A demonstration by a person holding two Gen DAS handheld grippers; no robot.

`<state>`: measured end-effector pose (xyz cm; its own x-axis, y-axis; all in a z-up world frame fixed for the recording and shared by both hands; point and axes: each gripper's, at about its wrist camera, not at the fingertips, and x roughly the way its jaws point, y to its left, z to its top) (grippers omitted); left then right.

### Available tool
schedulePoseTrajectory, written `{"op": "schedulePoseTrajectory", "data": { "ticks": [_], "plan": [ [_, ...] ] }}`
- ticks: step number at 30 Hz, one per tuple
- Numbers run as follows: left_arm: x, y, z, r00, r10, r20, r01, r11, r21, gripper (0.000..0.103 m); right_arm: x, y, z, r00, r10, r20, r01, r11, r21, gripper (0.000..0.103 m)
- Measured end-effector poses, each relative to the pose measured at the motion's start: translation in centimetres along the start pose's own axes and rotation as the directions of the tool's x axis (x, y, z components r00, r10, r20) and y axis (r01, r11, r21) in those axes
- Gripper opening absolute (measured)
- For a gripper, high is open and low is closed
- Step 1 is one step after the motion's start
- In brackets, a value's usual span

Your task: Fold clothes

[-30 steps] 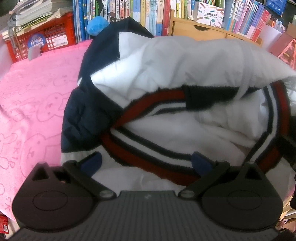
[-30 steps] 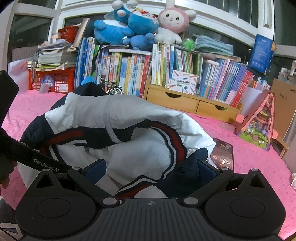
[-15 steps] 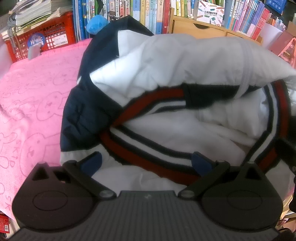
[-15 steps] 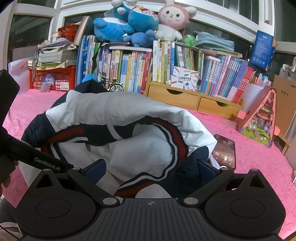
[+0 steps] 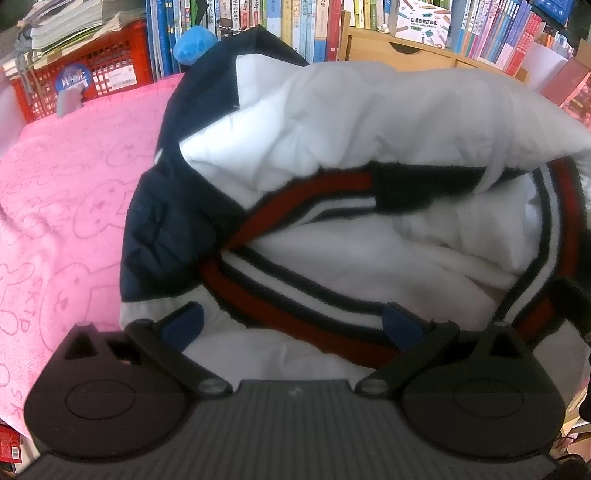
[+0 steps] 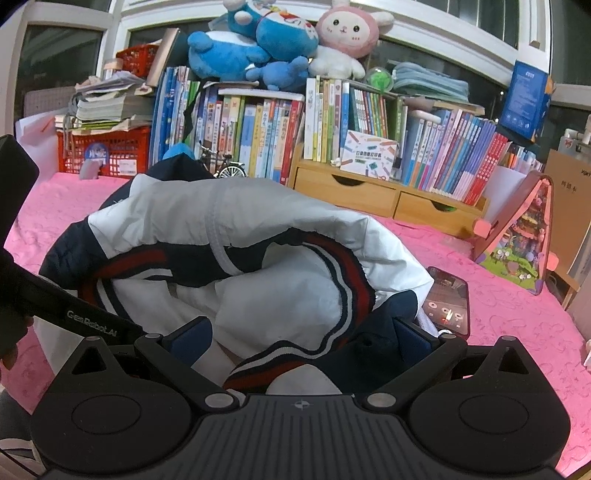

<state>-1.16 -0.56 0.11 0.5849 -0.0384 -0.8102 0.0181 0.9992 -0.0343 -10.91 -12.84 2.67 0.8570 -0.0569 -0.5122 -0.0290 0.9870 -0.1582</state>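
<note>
Jacket lies bunched dead ahead of both tools, hem nearest: left gripper & right gripper both spread wide, hem band lying between the fingers, nothing clamped.

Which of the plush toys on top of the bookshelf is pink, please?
The rabbit at the right end of the pile; the other toys beside it are blue.

Both tools looked alike: the left tool and the right tool each had a ribbed dark-grey body, two round black housings, black link arms on silver screws, and blue fingertips. White "GenRobot.AI" lettering ran along the left tool's black side.
</note>
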Motion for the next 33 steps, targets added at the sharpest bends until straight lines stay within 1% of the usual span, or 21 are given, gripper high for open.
{"op": "schedulePoseTrajectory", "data": {
  "ticks": [2, 5, 9, 10, 12, 14, 16, 18, 20, 21, 23, 25, 27, 28, 30, 33],
  "plan": [
    [0.1, 0.1, 0.0, 1.000, 0.001, 0.000, -0.001, 1.000, -0.003, 0.103, -0.1, -0.2, 0.1, 1.000, -0.017, 0.014, 0.017, 1.000, 0.000, 0.103],
    [0.0, 0.1, 0.3, 1.000, 0.000, 0.004, 0.000, 1.000, -0.005, 0.103, -0.4, -0.7, 0.2, 0.995, -0.070, 0.069, 0.071, 0.997, -0.017, 0.103],
    [0.0, 0.7, 0.8, 1.000, 0.007, 0.020, -0.007, 1.000, -0.012, 0.103, -0.5, -1.0, 0.3, 0.974, -0.159, 0.159, 0.175, 0.980, -0.090, 0.103],
    [-0.1, 0.7, 0.8, 1.000, 0.012, 0.025, -0.012, 1.000, -0.009, 0.103, -0.4, -1.0, 0.3, 0.970, -0.170, 0.175, 0.190, 0.975, -0.110, 0.103],
    [-0.2, 0.6, 1.0, 0.999, 0.023, 0.035, -0.023, 1.000, 0.000, 0.103, -0.1, -0.7, 0.1, 0.962, -0.166, 0.216, 0.205, 0.963, -0.175, 0.103],
    [-0.2, 0.5, 1.2, 0.999, 0.029, 0.045, -0.030, 1.000, 0.007, 0.103, 0.2, 0.1, -0.1, 0.957, -0.132, 0.258, 0.199, 0.947, -0.253, 0.103],
    [-0.4, 0.6, 1.4, 0.997, 0.039, 0.060, -0.040, 0.999, 0.013, 0.103, 1.0, 1.0, -0.3, 0.956, -0.091, 0.280, 0.187, 0.922, -0.339, 0.103],
    [-0.6, 0.8, 1.6, 0.996, 0.046, 0.074, -0.047, 0.999, 0.012, 0.103, 2.7, 2.3, -0.4, 0.957, -0.067, 0.282, 0.192, 0.875, -0.445, 0.103],
    [-0.8, 1.1, 1.9, 0.995, 0.051, 0.088, -0.052, 0.999, 0.008, 0.103, 4.8, 3.4, -0.5, 0.958, -0.063, 0.278, 0.210, 0.816, -0.538, 0.103],
    [-1.0, 1.2, 2.1, 0.993, 0.062, 0.098, -0.064, 0.998, 0.008, 0.103, 6.0, 4.0, -0.5, 0.956, -0.070, 0.286, 0.231, 0.779, -0.583, 0.103],
    [-1.5, 1.3, 2.3, 0.989, 0.085, 0.124, -0.088, 0.996, 0.017, 0.103, 7.6, 4.4, 0.1, 0.947, -0.060, 0.316, 0.259, 0.727, -0.636, 0.102],
    [-1.9, 1.6, 2.8, 0.984, 0.102, 0.146, -0.108, 0.994, 0.031, 0.103, 8.3, 4.3, 1.5, 0.932, -0.065, 0.357, 0.292, 0.717, -0.633, 0.102],
    [-2.2, 1.8, 3.3, 0.980, 0.116, 0.160, -0.126, 0.991, 0.051, 0.103, 8.7, 3.9, 3.7, 0.904, -0.097, 0.417, 0.348, 0.733, -0.585, 0.102],
    [-2.3, 1.7, 3.7, 0.977, 0.134, 0.168, -0.146, 0.987, 0.061, 0.103, 8.7, 3.5, 4.9, 0.891, -0.109, 0.441, 0.368, 0.742, -0.560, 0.102],
    [-2.5, 1.7, 4.3, 0.970, 0.155, 0.188, -0.172, 0.982, 0.081, 0.103, 8.4, 2.3, 7.4, 0.870, -0.119, 0.478, 0.377, 0.786, -0.491, 0.102],
    [-2.6, 1.7, 4.7, 0.965, 0.163, 0.207, -0.187, 0.977, 0.102, 0.103, 8.2, 0.1, 10.6, 0.861, -0.124, 0.494, 0.343, 0.858, -0.382, 0.103]
  ]
}}
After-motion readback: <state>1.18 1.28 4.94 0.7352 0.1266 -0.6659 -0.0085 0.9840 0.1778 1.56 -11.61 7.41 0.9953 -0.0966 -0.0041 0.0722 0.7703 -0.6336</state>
